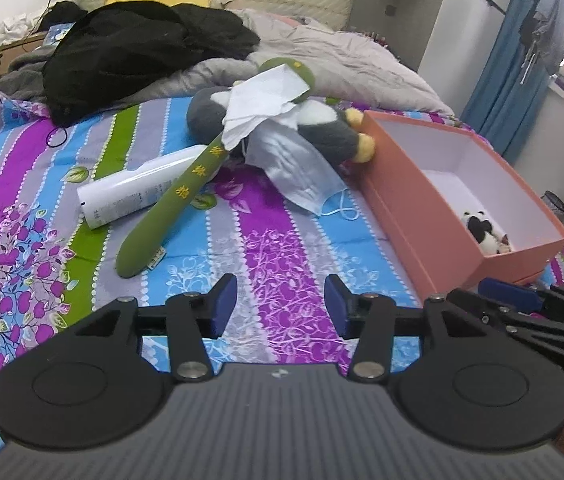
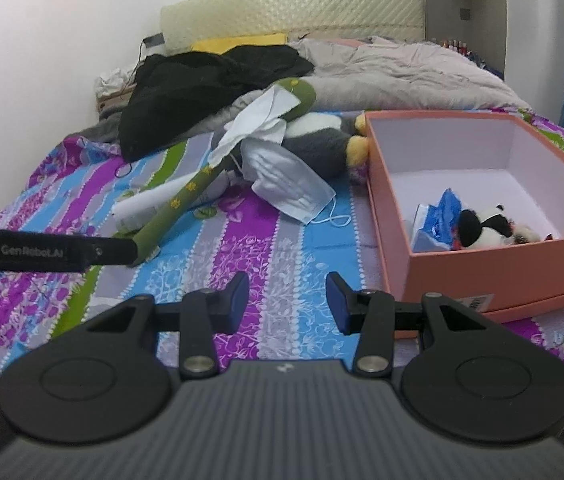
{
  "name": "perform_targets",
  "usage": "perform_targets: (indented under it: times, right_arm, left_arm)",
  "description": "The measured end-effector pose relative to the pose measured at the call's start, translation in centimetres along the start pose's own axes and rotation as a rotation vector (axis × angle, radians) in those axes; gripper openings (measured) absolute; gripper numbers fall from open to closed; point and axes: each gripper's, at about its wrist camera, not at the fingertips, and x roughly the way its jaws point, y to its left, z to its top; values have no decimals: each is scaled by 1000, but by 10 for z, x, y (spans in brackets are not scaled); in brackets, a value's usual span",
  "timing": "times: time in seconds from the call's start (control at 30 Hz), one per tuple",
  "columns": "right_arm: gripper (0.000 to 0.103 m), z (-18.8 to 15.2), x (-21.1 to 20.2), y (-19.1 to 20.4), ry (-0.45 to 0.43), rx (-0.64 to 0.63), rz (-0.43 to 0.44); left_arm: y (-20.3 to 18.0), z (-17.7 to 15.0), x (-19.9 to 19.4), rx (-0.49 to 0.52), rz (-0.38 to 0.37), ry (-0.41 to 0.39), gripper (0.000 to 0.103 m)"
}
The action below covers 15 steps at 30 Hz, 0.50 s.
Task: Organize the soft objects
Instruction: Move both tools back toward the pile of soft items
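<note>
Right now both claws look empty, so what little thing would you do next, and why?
Probably ease the left gripper forward toward the long green plush and close on its near end. Both grippers are open and hold nothing; the right gripper hovers nearer the orange box, where a panda toy already lies. The green plush lies nearest, though tissues drape its far end.
</note>
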Motion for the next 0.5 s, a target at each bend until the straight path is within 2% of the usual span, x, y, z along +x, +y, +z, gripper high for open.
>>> perform_targets:
  times: [0.5]
  right_arm:
    - [45,19,81,-12,49,-5,3]
  left_arm:
    - [28,35,81,-14,68,26,54]
